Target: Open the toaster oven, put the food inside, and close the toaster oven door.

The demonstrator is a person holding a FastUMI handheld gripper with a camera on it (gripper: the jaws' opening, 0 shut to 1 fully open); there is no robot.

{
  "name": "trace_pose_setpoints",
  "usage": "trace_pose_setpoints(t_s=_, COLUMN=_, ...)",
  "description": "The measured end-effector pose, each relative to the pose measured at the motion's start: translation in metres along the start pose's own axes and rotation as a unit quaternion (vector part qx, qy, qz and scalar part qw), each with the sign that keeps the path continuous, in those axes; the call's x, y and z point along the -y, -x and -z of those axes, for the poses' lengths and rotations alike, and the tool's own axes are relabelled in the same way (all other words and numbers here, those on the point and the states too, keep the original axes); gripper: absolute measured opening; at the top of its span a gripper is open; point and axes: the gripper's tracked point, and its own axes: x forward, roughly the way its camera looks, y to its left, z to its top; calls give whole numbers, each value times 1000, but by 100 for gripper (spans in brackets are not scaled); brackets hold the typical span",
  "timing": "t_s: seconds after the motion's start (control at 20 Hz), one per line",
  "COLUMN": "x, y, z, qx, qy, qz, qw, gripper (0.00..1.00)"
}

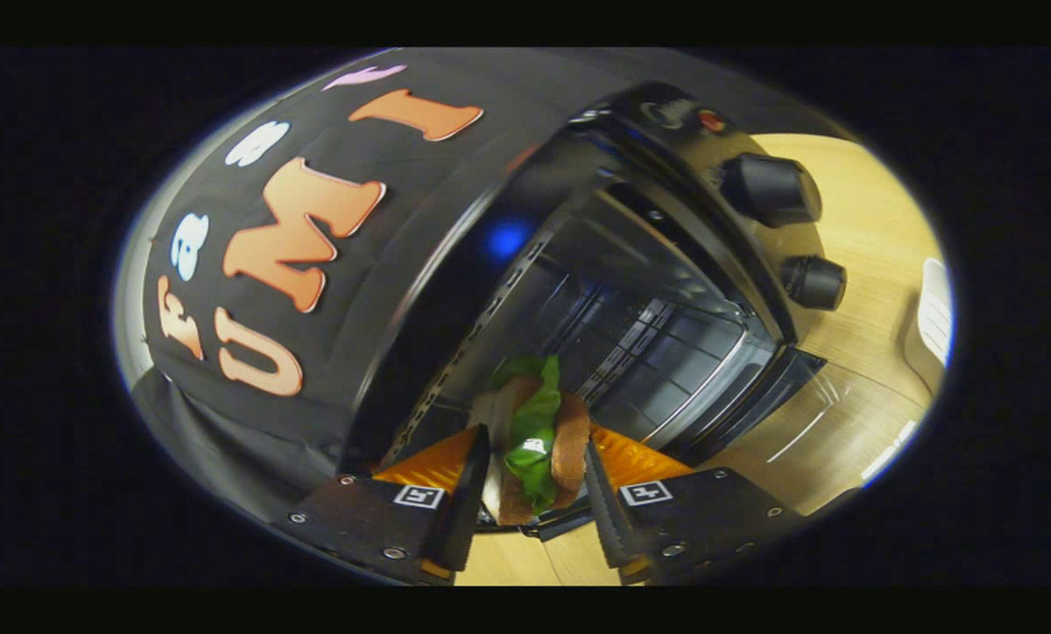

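Clamping the sandwich (pixel 534 440) upright between both fingers, your gripper (pixel 532 480) has the open toaster oven (pixel 631 291) cavity straight ahead, beyond the fingertips.

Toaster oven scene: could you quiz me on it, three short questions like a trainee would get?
1. True or false: the toaster oven door is open.
2. What do the tongs hold? A) a sandwich B) a mug C) a spoon
3. Fill in: the two knobs sit on the oven's ____ panel.

Key: 1 true, the cavity with its wire rack shows. 2 A, the sandwich with green lettuce is pressed between both fingers, just before the opening. 3 control.
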Motion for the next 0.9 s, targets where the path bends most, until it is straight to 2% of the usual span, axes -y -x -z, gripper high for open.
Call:
trace_pose_setpoints(t_s=0.05, x=-2, y=3, z=0, qx=-5, qy=21, qz=4, qw=1000, gripper=60)
trace_pose_setpoints(t_s=0.2, x=-2, y=10, z=3, qx=-13, qy=77, qz=23, qw=997, gripper=77)
trace_pose_setpoints(t_s=0.35, x=8, y=18, z=3, qx=-32, qy=101, qz=54, qw=993, gripper=83)
trace_pose_setpoints(t_s=0.4, x=19, y=23, z=5, qx=-46, qy=109, qz=75, qw=990, gripper=88)
trace_pose_setpoints(t_s=0.5, x=29, y=32, z=9, qx=-66, qy=122, qz=81, qw=987, gripper=97)
trace_pose_setpoints(t_s=0.7, x=32, y=50, z=2, qx=-74, qy=169, qz=77, qw=980, gripper=97)
trace_pose_setpoints(t_s=0.9, x=32, y=82, z=-11, qx=-77, qy=270, qz=67, qw=957, gripper=98)
